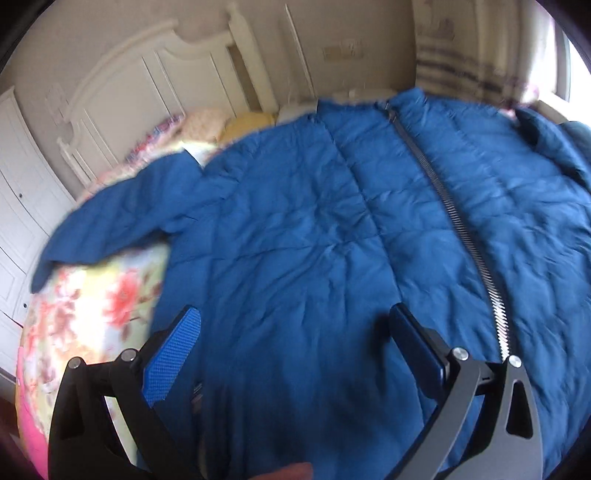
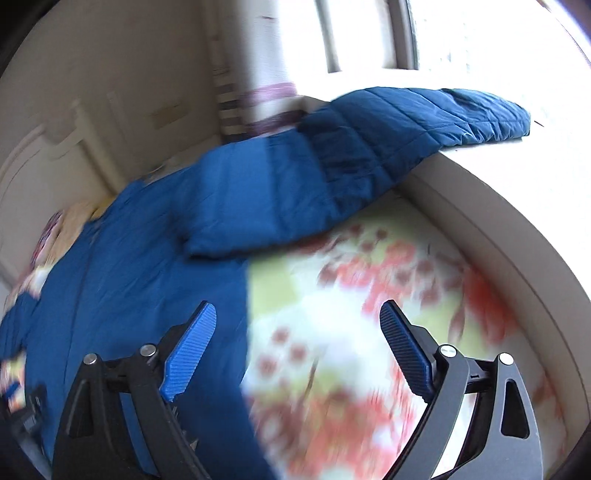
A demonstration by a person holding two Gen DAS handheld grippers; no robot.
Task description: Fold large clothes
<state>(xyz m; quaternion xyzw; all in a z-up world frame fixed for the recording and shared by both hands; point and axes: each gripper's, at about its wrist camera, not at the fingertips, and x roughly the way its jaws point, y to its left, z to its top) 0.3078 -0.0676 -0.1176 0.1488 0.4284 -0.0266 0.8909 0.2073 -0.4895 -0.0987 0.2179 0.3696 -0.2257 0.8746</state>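
Jacket [image 1: 314,229] (blue, zipped) lies spread on the floral bed [image 2: 369,314]; left claw [image 1: 295,325] and right claw [image 2: 297,325] both gape apart, holding nothing.

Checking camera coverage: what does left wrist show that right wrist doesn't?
Left wrist only: the jacket's zipper, the headboard, the wardrobe, and the left tool, open above the jacket.
Right wrist only: the window, one sleeve lying up on the ledge, and the right tool, open.
Both: the blue jacket spread on the floral bedsheet.
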